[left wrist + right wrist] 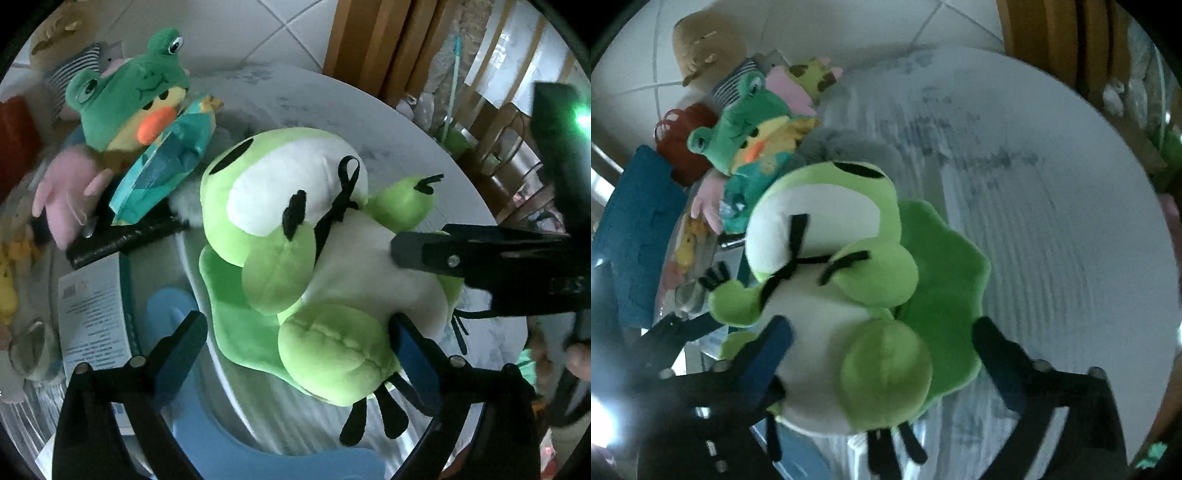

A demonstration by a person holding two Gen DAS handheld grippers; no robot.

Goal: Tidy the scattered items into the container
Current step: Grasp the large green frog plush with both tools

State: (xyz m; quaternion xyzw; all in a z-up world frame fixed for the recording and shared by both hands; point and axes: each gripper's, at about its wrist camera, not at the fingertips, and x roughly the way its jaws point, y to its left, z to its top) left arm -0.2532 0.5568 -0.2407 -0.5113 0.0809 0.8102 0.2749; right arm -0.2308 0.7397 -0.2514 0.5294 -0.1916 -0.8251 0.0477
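A light green frog plush (pixel 295 258) with a white belly and black cords lies on its green leaf pad on the round white table (pixel 417 147). In the left wrist view its leg sits between the wide-apart fingers of my left gripper (pixel 295 350), which is open. One of the right gripper's fingers (pixel 417 254) reaches in from the right over the frog's belly. In the right wrist view the frog plush (pixel 831 280) lies between the spread fingers of my right gripper (pixel 882 350), also open. I cannot make out a container.
At the table's left edge there is a pile: a duck plush in a green frog hood (pixel 129 96), a pink plush (pixel 62 192), a teal packet (pixel 162 166), a printed box (pixel 92 314). A wooden chair (pixel 369 37) stands behind. A blue seat (pixel 639 229) is at the left.
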